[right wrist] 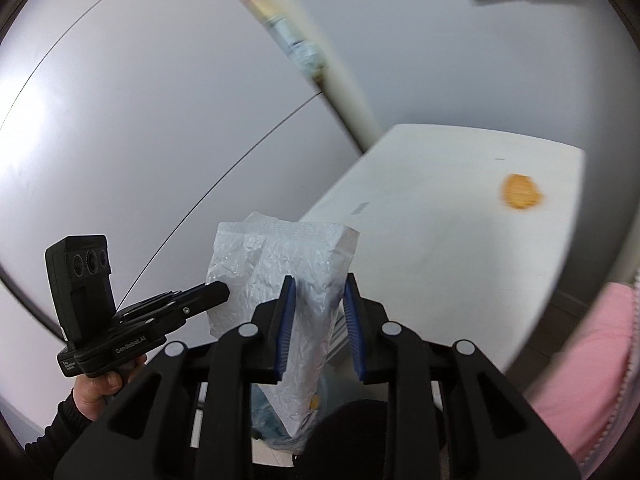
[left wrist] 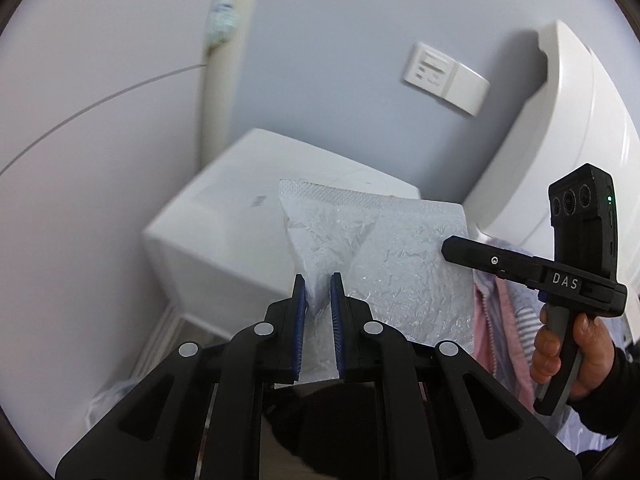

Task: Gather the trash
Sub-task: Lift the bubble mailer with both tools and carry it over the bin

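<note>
Both tools grip one crumpled white bag (left wrist: 384,264), the left tool (left wrist: 318,312) narrow on its near edge and the right tool (right wrist: 318,320) clamped on its other side, holding it stretched above the white table (right wrist: 440,216), apparently to receive the orange scrap (right wrist: 520,191) lying there.

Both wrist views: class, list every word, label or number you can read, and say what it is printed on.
"DAS": white letters on the black right gripper body.
"GenRobot.AI": white print on the black left gripper body.
Small white label beside it on the left gripper: too small to read.
White wall panel: markings blurred, unreadable.
Grey mark on the white box-shaped appliance: blurred, unreadable.
</note>
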Demonstrator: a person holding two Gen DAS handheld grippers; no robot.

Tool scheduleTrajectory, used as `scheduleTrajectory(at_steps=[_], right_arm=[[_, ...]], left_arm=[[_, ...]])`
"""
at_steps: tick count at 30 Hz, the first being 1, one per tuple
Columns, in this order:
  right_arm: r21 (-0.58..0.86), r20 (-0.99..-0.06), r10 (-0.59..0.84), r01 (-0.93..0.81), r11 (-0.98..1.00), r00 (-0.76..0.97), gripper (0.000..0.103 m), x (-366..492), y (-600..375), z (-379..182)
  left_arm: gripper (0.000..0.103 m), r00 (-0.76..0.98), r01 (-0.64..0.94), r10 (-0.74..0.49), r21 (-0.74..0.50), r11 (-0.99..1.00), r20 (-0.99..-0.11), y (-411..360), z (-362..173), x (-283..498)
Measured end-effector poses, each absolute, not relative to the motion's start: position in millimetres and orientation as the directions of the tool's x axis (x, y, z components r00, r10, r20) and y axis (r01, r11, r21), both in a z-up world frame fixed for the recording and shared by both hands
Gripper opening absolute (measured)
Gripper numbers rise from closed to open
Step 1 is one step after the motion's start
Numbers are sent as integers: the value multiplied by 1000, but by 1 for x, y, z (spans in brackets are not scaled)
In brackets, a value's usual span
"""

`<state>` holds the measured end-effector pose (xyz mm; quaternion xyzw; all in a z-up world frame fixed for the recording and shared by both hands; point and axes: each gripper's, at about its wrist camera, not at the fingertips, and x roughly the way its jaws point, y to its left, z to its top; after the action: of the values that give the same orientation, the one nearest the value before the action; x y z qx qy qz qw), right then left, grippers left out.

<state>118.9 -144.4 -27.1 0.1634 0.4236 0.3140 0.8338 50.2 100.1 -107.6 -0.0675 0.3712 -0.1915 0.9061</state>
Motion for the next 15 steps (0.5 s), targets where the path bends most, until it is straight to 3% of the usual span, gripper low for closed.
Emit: scheduleTrajectory(at_steps=[15], right_arm=[[515, -667, 716, -566, 644, 207, 25, 96, 7, -66]], left_arm=[[11, 696, -14, -193, -282, 959, -692, 231, -149, -39]])
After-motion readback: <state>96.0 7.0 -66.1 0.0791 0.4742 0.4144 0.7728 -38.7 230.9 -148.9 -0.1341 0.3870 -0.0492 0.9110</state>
